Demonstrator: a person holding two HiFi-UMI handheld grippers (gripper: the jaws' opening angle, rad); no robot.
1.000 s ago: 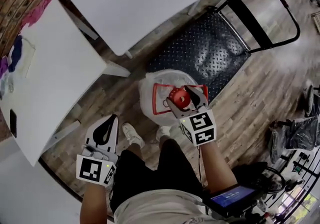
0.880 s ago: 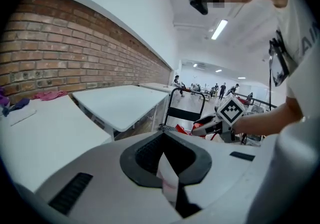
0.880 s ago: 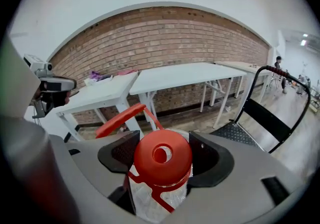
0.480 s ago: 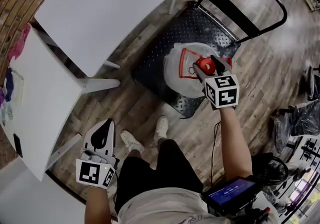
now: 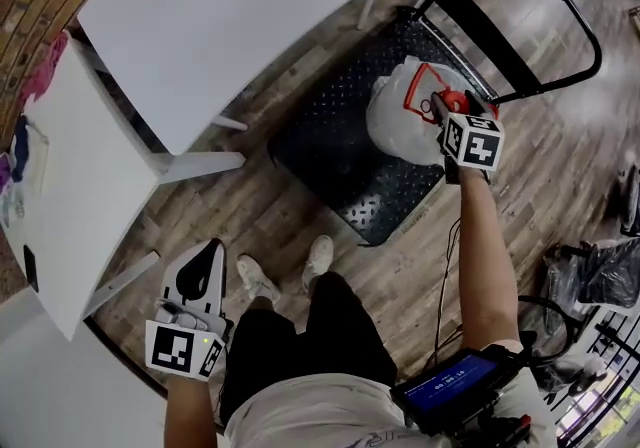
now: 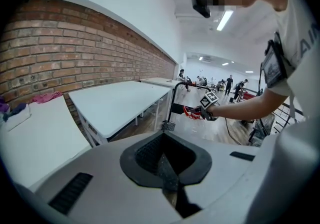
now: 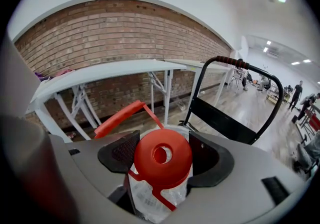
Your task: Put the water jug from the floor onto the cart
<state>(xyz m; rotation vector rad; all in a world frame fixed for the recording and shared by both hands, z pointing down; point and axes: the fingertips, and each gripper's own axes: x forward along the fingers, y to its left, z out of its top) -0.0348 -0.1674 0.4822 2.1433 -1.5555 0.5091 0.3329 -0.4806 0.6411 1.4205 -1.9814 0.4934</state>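
My right gripper (image 5: 447, 108) is clamped on the neck of the water jug (image 5: 400, 121). In the right gripper view the two pads sit on either side of its red cap (image 7: 162, 157), with the red carry handle (image 7: 122, 115) sticking out past the left pad. The jug hangs below the jaws with its long axis upright and the cap on top. It is over the cart (image 5: 330, 151), at the end of the black deck closest to the cart's push bar (image 5: 560, 6). I cannot tell from here whether its base already rests on the deck. As I judge it, the remaining move is straight down, so what matters is that the jug stays upright, sits inside the deck's edge and stays short of the push bar's uprights. Only then should I let go. My right hand is plainly the one at the cart. My left gripper (image 5: 197, 281) has its jaws closed on nothing and is down by my left leg, well away from the cart. A second ago the jug was off the cart, just short of the deck's near edge and close to my feet. Half a second ago it was over the middle of the deck. Since then I have carried it on toward the push-bar end, while the left gripper has barely shifted.
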